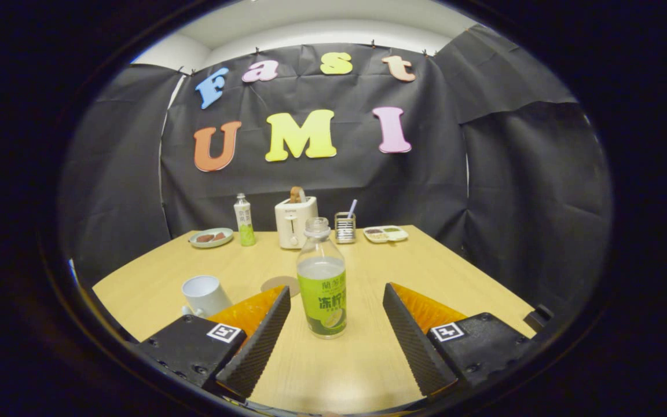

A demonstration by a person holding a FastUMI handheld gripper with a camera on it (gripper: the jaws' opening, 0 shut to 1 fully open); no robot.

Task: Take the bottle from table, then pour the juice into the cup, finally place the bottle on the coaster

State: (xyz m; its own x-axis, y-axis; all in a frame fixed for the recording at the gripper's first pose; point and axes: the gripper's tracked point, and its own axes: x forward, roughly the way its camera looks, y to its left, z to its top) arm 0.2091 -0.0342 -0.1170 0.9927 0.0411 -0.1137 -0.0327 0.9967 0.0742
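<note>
The gripper (336, 292) sits nearest, its fingers spread wide and holding nothing, with the bottle (322, 278) standing upright between them, just ahead of the tips and touching neither. The wooden table (455, 278) carries everything. The bottle is clear plastic, cap off, with pale juice up to about its shoulder and a green label around the lower body. It probably has some weight but thin walls that give under a hard squeeze, and the open mouth could spill, so the labelled middle looks like the best hold. The white cup (205, 294) stands beside the left finger, and the round coaster (278, 284) lies flat just beyond that finger, between cup and bottle.
</note>
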